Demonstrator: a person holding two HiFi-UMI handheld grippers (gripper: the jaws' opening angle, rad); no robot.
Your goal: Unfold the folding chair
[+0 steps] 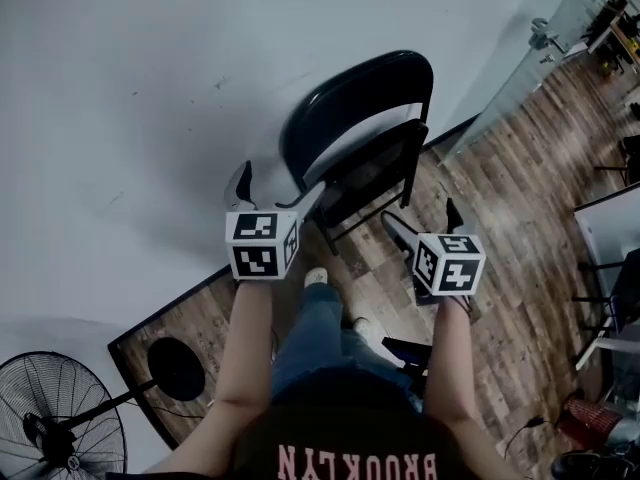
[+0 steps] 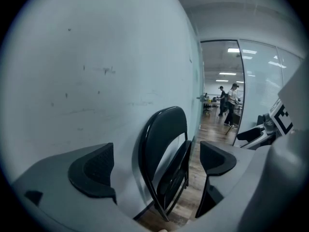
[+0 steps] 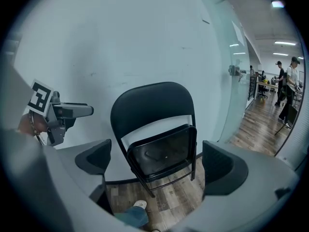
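Observation:
A black folding chair [image 1: 355, 118] stands folded, leaning against the white wall, seat flipped up against its back. It shows edge-on in the left gripper view [image 2: 166, 144] and from the front in the right gripper view [image 3: 157, 129]. My left gripper [image 1: 275, 196] hangs open just in front of the chair's left side, without touching it. My right gripper [image 1: 425, 220] is open too, a little short of the chair's right legs. In both gripper views the jaws [image 2: 154, 166] [image 3: 159, 166] stand wide apart with only the chair behind them.
A floor fan [image 1: 55, 428] and a round black base [image 1: 177, 368] stand at the lower left. A glass partition [image 1: 520, 78] runs off to the right of the chair, and desks [image 1: 605, 228] line the right. My shoe [image 1: 315, 278] is near the chair's feet. People [image 3: 289, 88] stand far off.

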